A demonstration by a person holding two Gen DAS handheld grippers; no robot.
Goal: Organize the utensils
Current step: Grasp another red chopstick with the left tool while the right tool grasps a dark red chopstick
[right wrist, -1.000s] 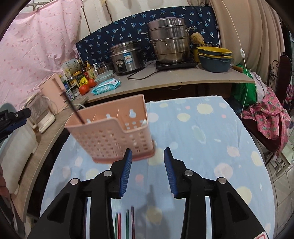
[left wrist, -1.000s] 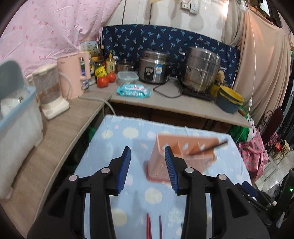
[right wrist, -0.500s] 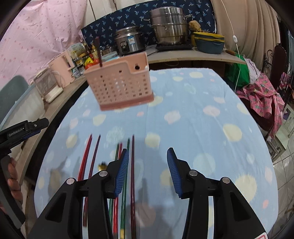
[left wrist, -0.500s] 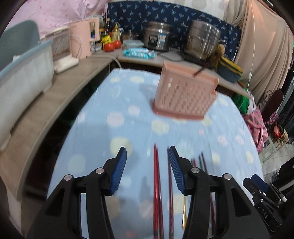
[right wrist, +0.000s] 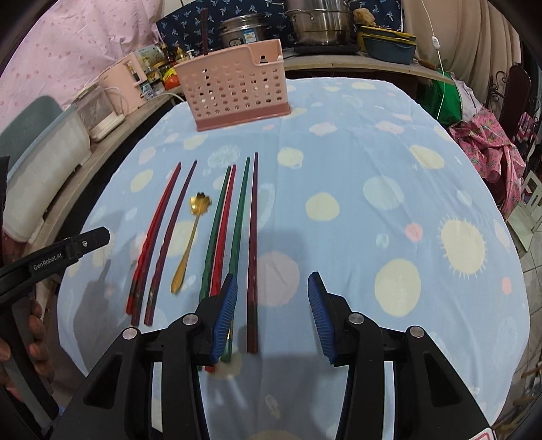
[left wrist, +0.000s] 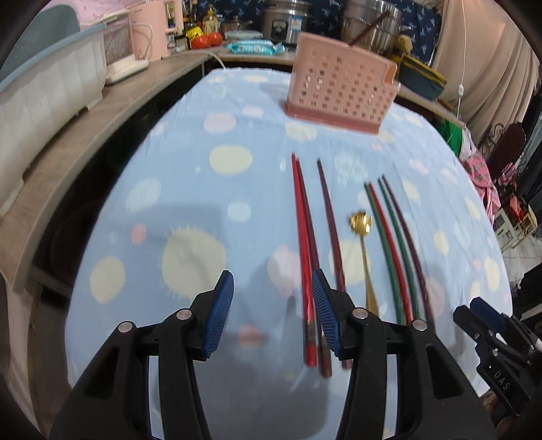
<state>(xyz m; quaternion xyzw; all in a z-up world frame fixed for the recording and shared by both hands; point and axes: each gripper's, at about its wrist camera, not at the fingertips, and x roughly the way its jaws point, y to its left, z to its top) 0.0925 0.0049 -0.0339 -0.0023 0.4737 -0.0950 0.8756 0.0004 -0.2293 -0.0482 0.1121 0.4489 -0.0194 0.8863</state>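
1. The left gripper (left wrist: 272, 313), black with ribbed blue pads, hovers low over the table with its jaws spread wide and nothing between them; its right pad sits just above the near ends of the two bright red chopsticks (left wrist: 302, 250).
2. The right gripper (right wrist: 271, 316) is likewise spread and empty, and the dark maroon chopstick (right wrist: 252, 250) runs into the gap beside its left pad.
3. The utensils lie in a row on the light blue tablecloth with pale dots (right wrist: 389, 176), all pointing toward the holder: the red pair, a dark purple chopstick (right wrist: 171, 240), a gold spoon with a flower-shaped bowl (right wrist: 191, 237), a green and red pair (right wrist: 220, 230), a green chopstick (right wrist: 238, 230), then the maroon one.
4. The pink perforated plastic utensil holder (right wrist: 233, 86) stands upright at the far end of the table, well apart from the row, with one dark stick (right wrist: 204, 32) standing in it.
5. Steel pots (right wrist: 321, 23) sit on the counter behind.
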